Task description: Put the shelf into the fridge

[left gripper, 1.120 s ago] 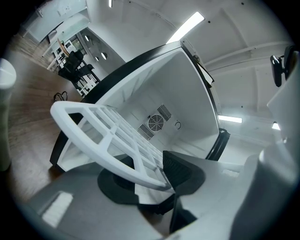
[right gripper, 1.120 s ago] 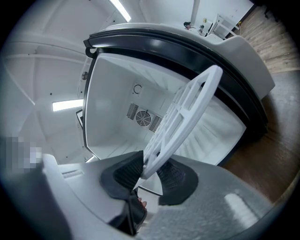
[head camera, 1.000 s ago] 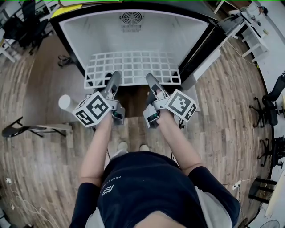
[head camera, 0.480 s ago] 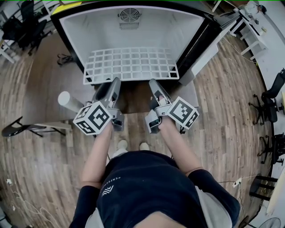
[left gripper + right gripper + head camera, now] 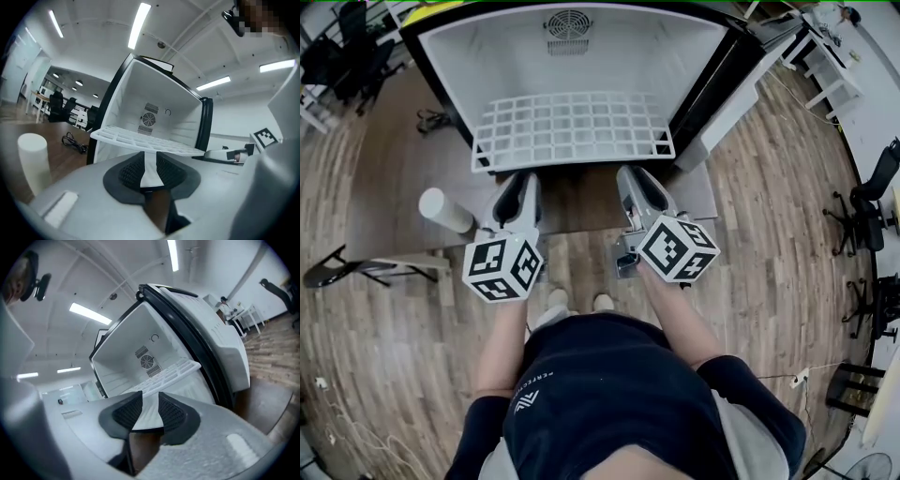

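Shelf [image 5: 572, 131] is lodged level partway into fridge [image 5: 478, 70], apparently self-supported; left gripper [image 5: 150, 161] jaws, just narrowed, and right gripper [image 5: 150, 401] jaws, just widened, are found empty.

The white grid shelf [image 5: 572, 129] lies flat and level inside the open, white-lined fridge [image 5: 628, 56]. Its front edge sits at the opening.

White grid shelf [image 5: 572, 131], fridge [image 5: 487, 56] white inside with black edging, floor [image 5: 769, 234] brown wood planks, plain white cylinder [image 5: 445, 210] on the left.
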### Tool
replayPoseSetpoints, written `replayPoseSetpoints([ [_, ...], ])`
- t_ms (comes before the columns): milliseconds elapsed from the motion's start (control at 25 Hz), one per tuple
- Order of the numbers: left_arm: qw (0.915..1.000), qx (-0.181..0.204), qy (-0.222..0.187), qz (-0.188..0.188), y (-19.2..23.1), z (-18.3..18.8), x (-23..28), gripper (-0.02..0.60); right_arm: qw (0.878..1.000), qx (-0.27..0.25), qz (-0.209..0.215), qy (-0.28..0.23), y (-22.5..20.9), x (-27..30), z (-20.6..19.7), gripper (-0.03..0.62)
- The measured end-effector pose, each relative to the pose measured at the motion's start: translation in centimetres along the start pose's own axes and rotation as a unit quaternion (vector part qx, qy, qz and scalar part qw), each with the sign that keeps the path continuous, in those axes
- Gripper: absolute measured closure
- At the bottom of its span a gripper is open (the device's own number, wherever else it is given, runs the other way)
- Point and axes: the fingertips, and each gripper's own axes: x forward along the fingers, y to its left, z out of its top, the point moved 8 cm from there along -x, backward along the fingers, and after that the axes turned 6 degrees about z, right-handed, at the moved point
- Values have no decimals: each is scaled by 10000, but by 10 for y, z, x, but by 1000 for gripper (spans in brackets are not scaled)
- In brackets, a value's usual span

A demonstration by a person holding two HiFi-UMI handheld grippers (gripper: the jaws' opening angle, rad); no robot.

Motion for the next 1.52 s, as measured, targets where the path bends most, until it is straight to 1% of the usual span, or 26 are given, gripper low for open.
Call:
replayPoseSetpoints([
  [80,9996,243,-9,159,2,2,-2,512,9983,-576,-68,81,6,2,1,488],
  [200,9984,461,-20,330,5,4,-3,512,9913,-1287,-225,185,11,5,1,488],
  [280,9975,579,-32,395,7,5,-3,512,9871,-1549,-344,212,11,7,1,488],
  [360,9968,666,-38,432,8,6,-4,512,9845,-1685,-443,224,11,8,2,488],
  [480,9961,745,-23,463,9,4,-3,512,9812,-1831,-559,247,10,11,2,488],
  [640,9963,729,-11,453,9,3,1,512,9783,-1944,-655,274,10,14,3,485],
  [760,9962,728,-7,477,10,5,3,509,9776,-1970,-685,295,11,14,3,487],
  [840,9960,732,6,510,10,7,4,520,9777,-1953,-702,313,11,15,4,484],
  [1080,9948,761,84,674,14,3,7,529,9770,-1949,-773,385,6,17,2,507],
  [1240,9942,826,33,685,13,8,9,518,9768,-1981,-745,337,7,20,6,505],
  [1400,9943,856,-34,629,14,16,16,528,9762,-2039,-690,244,8,26,14,505],
  [1520,9938,924,-9,615,16,18,19,535,9759,-2061,-672,263,6,30,16,505],
])
